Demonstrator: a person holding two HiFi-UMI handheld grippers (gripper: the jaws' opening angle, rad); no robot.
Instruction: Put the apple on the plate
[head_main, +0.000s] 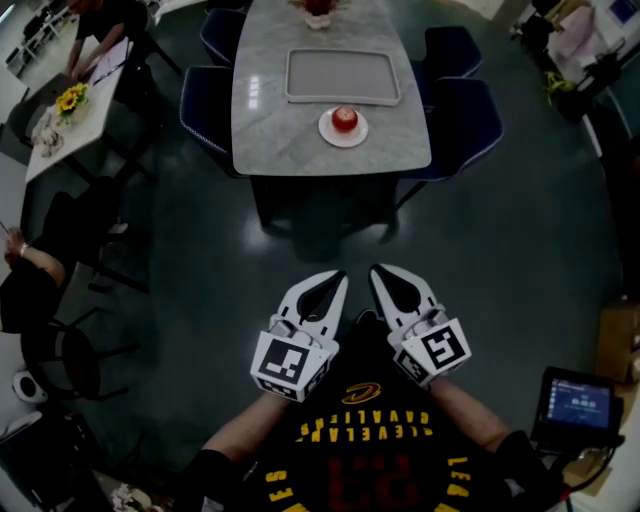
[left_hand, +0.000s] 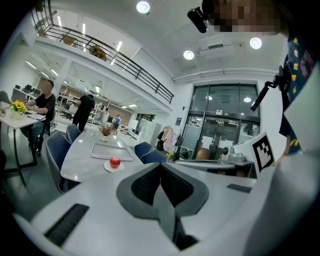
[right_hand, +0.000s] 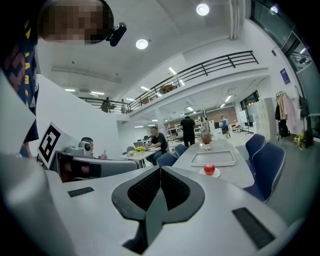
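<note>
Red apple (head_main: 344, 119) on plate (head_main: 343, 141), black "Cleveland Cavaliers" shirt (head_main: 372, 462)

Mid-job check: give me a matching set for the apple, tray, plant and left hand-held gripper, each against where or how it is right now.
Things:
1. apple
2. tray
3. plant
4. left hand-held gripper

Places or states:
A. empty, in the middle of the table
B. shut, held well away from the table
C. on the plate
D. at the table's far end

Pairs: 1-C, 2-A, 3-D, 4-B
</note>
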